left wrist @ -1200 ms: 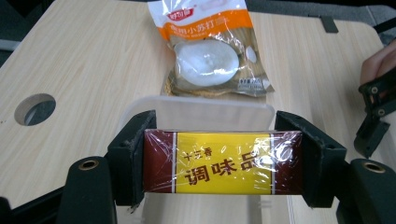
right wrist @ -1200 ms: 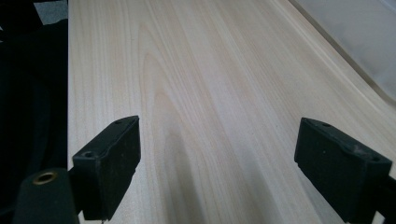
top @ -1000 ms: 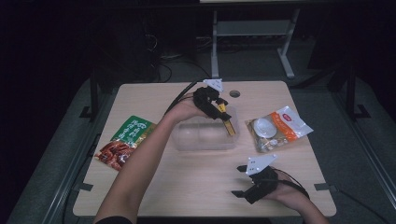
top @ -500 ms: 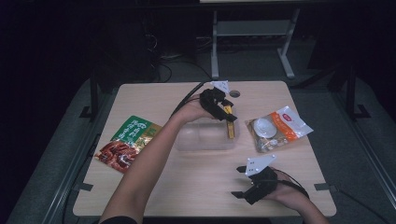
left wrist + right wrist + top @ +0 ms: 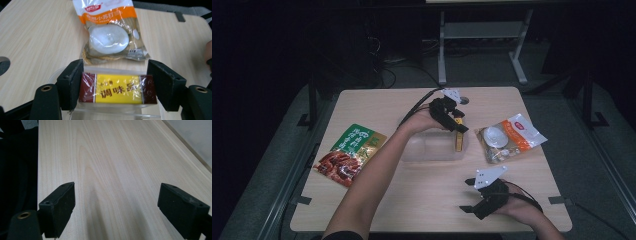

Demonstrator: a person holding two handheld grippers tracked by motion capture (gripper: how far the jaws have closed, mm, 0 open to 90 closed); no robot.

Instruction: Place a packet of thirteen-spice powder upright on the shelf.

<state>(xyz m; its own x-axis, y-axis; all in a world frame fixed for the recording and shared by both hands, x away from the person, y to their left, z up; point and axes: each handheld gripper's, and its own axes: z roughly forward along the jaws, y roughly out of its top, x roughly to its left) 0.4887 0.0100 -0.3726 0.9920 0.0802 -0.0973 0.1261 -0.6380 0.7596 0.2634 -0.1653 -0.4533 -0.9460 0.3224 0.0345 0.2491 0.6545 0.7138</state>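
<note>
Seasoning packet [image 5: 117, 88], yellow between maroon ends, film-wrapped, black characters across it.

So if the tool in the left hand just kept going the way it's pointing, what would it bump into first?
Probably the orange-and-white snack packet: it lies straight ahead of the left tool, just past the clear container, though the yellow seasoning box it grips leads the way.

2 snack bags [image 5: 348, 155] flank clear container [image 5: 432, 150], front table [image 5: 412, 200] free

- Dim room; the table [image 5: 377, 100] is evenly lit, its surroundings black.
- Glare on the yellow packet [image 5: 117, 89] wrap.
- Soft shadows under the right gripper [image 5: 116, 210], toward 6 o'clock.
</note>
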